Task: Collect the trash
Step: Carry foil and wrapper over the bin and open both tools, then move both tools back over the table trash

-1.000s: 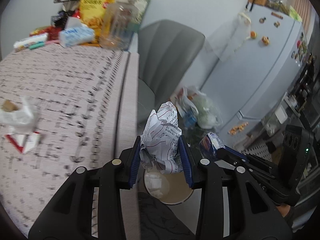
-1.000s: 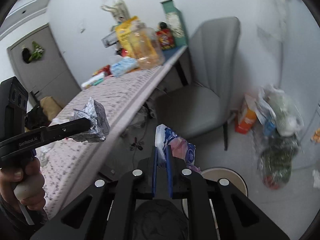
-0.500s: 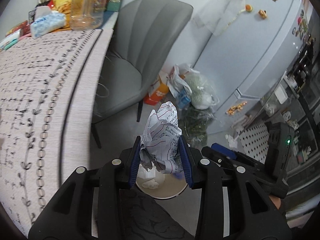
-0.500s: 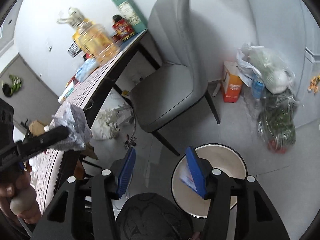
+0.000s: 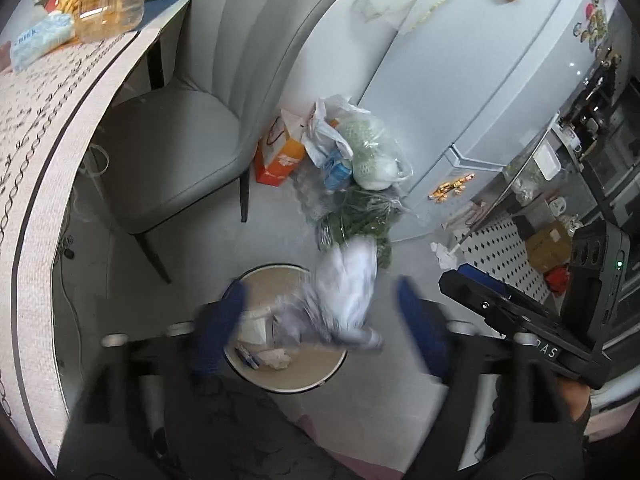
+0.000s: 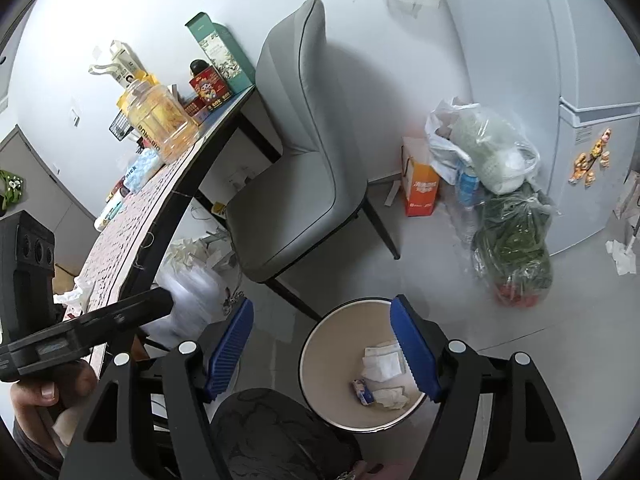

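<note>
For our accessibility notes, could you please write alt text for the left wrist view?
A crumpled paper wad drops, blurred, between the opening left gripper jaws toward a round trash bin on the floor. A grey chair stands behind; the right gripper is alongside.

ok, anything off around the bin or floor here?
Crumpled paper is mid-air, blurred, between the opening left gripper jaws above the bin. Floor is messy: tissue scraps by the fridge, bags heaped beside the chair. Right gripper, opening, is empty.

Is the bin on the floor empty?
No, the bin already holds white scraps and a small wrapper at its bottom.
</note>
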A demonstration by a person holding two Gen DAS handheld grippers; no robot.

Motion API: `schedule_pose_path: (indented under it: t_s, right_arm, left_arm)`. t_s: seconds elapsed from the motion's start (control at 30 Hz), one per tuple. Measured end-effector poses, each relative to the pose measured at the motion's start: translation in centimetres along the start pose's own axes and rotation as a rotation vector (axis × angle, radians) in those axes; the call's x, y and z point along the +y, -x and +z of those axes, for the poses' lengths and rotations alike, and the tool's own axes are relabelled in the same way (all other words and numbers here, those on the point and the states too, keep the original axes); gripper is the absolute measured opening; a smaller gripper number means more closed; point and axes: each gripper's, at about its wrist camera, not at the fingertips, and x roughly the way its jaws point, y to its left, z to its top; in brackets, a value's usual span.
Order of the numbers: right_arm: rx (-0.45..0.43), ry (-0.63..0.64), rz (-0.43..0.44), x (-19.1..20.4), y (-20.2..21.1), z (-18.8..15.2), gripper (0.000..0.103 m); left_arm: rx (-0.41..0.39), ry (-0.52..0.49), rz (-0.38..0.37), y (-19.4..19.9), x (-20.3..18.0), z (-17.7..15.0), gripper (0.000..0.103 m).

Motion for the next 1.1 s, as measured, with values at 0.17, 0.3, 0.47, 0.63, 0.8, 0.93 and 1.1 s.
schedule_pose_path:
  t_s: [0.17, 0.3, 0.47, 0.63, 0.8, 0.93, 1.1]
  right_arm:
    - [-0.002, 0.006, 0.010, 0.2, 0.4, 0.1, 0.071]
    - [-0.001, 0.024, 0.022, 1.2, 0.5, 0.1, 0.071]
    - [0.003, 0.063, 0.044, 3.1, 0.7, -0.2, 0.074]
    - [-0.003, 0.104, 0.073, 5.3, 1.3, -0.2, 0.081]
    - [-0.018, 0.171, 0.120, 8.5, 2.2, -0.4, 0.091]
    - [-0.028, 0.201, 0.145, 10.7, 2.5, -0.5, 0.096]
    - [-0.023, 0.231, 0.174, 13.5, 2.6, -0.8, 0.096]
  left_arm:
    - [-0.023, -0.005, 0.022, 1.1, 0.0, 0.1, 0.097]
    - [-0.050, 0.038, 0.041, 2.8, 1.4, 0.3, 0.097]
    - [-0.090, 0.051, 0.062, 5.4, 2.7, 0.0, 0.097]
    - [-0.147, 0.080, 0.082, 8.7, 4.3, -0.6, 0.097]
    - [-0.203, 0.110, 0.112, 12.1, 6.0, -1.5, 0.097]
    - [-0.251, 0.144, 0.140, 15.1, 7.6, -2.5, 0.097]
    - [-0.295, 0.192, 0.165, 18.2, 9.3, -4.2, 0.097]
